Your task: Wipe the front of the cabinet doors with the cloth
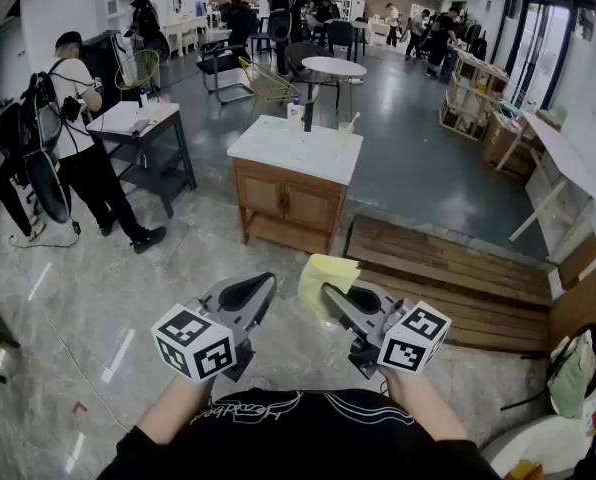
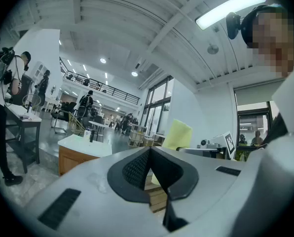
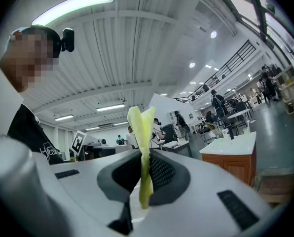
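Note:
A wooden cabinet (image 1: 288, 206) with a white top and two front doors stands ahead on the floor; it also shows in the left gripper view (image 2: 78, 154) and the right gripper view (image 3: 236, 163). My right gripper (image 1: 330, 290) is shut on a yellow cloth (image 1: 325, 276), which sticks up between its jaws (image 3: 142, 147). My left gripper (image 1: 268, 284) is shut with nothing in it (image 2: 150, 154). Both grippers are held close to my body, well short of the cabinet.
A bottle (image 1: 307, 114) and a cup (image 1: 345, 128) stand on the cabinet top. A wooden pallet (image 1: 448, 273) lies to the right of the cabinet. A person (image 1: 78, 138) stands at a dark table (image 1: 143, 133) on the left. Chairs and a round table (image 1: 333, 66) stand behind.

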The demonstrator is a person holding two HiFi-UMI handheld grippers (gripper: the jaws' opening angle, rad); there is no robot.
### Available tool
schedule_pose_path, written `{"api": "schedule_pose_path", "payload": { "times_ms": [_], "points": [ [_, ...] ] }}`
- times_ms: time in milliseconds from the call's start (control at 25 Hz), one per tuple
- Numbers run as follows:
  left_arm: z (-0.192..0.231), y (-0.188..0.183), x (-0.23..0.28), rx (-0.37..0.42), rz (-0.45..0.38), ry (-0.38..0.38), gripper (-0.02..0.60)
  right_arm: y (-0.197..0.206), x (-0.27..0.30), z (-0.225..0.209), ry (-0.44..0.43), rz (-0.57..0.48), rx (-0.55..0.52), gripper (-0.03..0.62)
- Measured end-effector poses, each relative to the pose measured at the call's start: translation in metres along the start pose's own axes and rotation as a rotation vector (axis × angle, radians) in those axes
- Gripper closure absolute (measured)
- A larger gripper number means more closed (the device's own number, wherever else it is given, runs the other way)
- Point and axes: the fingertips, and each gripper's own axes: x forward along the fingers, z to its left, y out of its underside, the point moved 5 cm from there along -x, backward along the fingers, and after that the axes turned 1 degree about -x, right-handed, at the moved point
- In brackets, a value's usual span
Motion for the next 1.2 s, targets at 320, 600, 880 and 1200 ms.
{"api": "schedule_pose_path", "payload": {
  "times_ms": [320,600,880,1200],
  "points": [
    [-0.002,-0.003,0.001,0.012,0.01,-0.008,0.575,0.0,0.002,-0.002,-0.009,-0.007,0.018,0.554],
    [0.0,0.002,-0.002,0.006,0.021,-0.039,0.575,0.007,0.0,-0.006,-0.008,-0.005,0.05,0.553],
    [0.038,0.025,-0.006,-0.048,0.069,-0.087,0.575,0.032,0.027,-0.025,0.0,0.017,0.084,0.554],
    [0.107,0.077,0.005,-0.202,0.143,-0.103,0.575,0.086,0.066,-0.07,0.055,0.068,0.205,0.553]
  ]
}}
